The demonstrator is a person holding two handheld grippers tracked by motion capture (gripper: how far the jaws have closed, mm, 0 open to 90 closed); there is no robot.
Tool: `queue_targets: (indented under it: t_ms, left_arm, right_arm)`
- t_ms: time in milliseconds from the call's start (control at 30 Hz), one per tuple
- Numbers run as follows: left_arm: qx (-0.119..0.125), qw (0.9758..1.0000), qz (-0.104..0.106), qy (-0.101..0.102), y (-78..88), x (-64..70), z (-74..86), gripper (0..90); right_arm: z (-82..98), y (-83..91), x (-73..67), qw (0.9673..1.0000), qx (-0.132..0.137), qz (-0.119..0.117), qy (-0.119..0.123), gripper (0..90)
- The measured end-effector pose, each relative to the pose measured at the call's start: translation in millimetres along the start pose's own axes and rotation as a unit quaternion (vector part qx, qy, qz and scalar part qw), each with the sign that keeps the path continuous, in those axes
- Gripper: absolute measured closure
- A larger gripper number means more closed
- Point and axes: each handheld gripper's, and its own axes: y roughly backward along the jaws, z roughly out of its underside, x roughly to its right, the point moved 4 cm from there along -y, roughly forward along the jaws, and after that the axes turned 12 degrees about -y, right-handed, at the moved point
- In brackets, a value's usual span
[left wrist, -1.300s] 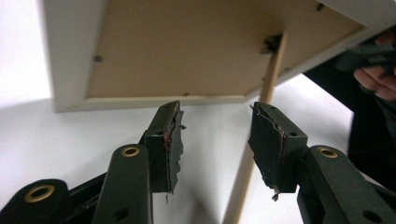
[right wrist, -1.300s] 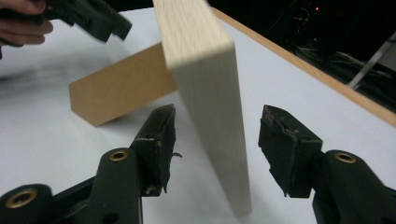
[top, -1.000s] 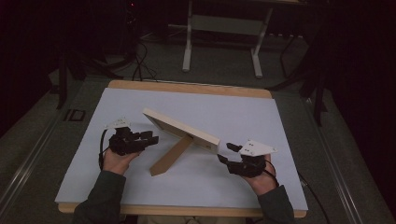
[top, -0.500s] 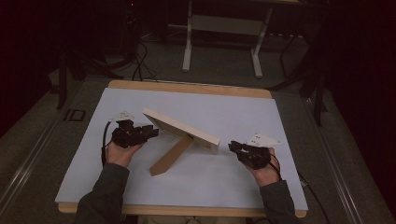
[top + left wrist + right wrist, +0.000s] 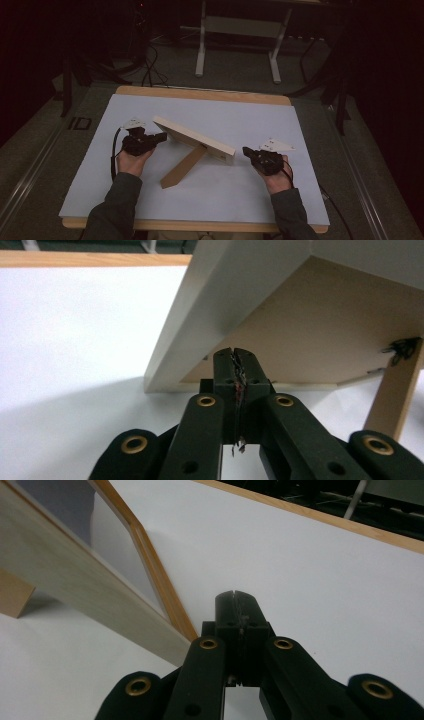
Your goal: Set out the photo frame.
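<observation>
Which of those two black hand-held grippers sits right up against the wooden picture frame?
The left hand-held gripper: its shut tips reach the raised end of the picture frame. The right hand-held gripper, also shut, sits just off the frame's low end, with white table between.

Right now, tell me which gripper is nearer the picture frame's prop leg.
Left, narrowly. The left gripper sits shut at the picture frame's left end, closer to the prop leg; the right gripper sits shut just off its right end.

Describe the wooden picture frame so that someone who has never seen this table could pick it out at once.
On the white table, look to the middle, between the left gripper and the right gripper. The picture frame stands there tilted, a pale wooden rectangle. Its brown prop leg slants down toward the person, and nothing else stands on the table.
</observation>
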Motion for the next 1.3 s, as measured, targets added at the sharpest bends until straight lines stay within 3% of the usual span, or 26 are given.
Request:
queue_targets:
  t_ms: [200, 700, 933, 1300]
  left_arm:
    - [-0.008, 0.9999, -0.011, -0.001, -6.6, -0.6, 2.0, 90.0]
    - [-0.006, 0.9999, -0.010, 0.001, -8.8, 0.5, 2.6, 90.0]
    - [-0.008, 0.9999, -0.012, 0.001, -10.0, 0.3, 3.5, 90.0]
    - [-0.014, 0.9998, -0.016, 0.006, -11.9, -2.8, 5.2, 90.0]
  right_arm:
    - [0.5, -5.3, -1.7, 1.0000, -0.001, -0.007, -0.004, 89.9]
    - [-2.5, -10.6, -8.9, 0.9997, -0.001, -0.023, -0.002, 89.9]
    - [1.0, -18.2, -18.7, 0.9990, -0.013, -0.041, 0.009, 89.9]
    - [0.7, -19.1, -18.6, 0.9988, -0.017, -0.045, 0.009, 89.9]
